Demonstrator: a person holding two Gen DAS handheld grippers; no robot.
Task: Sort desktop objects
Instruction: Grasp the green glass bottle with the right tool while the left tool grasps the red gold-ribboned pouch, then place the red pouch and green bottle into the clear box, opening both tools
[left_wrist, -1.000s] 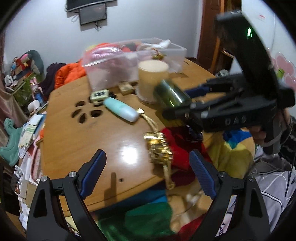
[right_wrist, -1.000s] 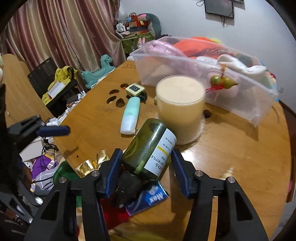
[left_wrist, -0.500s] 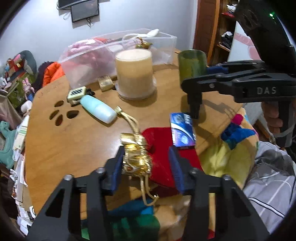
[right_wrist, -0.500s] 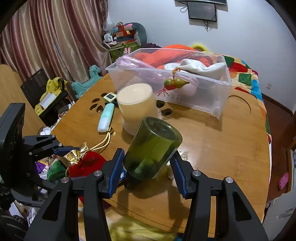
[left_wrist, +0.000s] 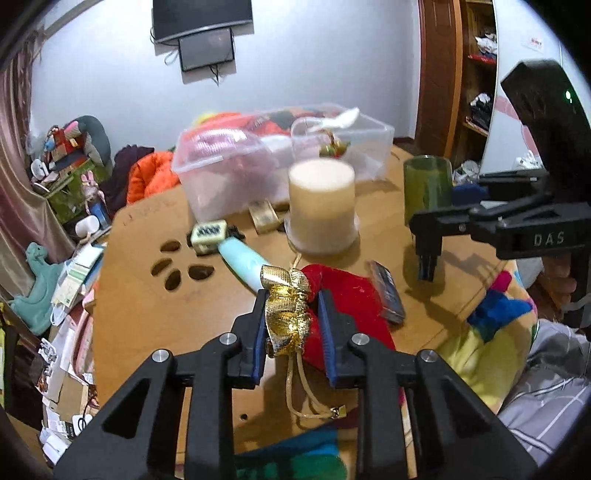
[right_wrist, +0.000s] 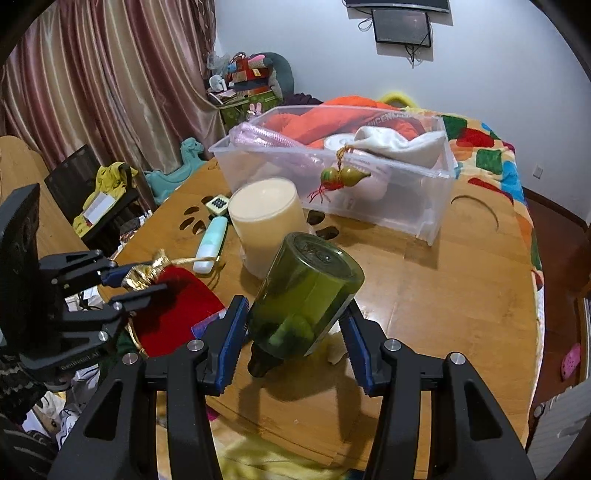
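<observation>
Between my left gripper's (left_wrist: 291, 325) closing jaws sits the gold gathered neck of a red drawstring pouch (left_wrist: 347, 299), its body slumped on the wooden table (left_wrist: 140, 295). It should be soft and light, so the bunched neck is the surest hold (the cords would slip).

Through the right wrist camera, my right gripper (right_wrist: 295, 332) clamps a green glass bottle (right_wrist: 306, 291) by its body, tilted above the table. Glass is slick, heavy and breakable; I'd grip it mid-body.
</observation>
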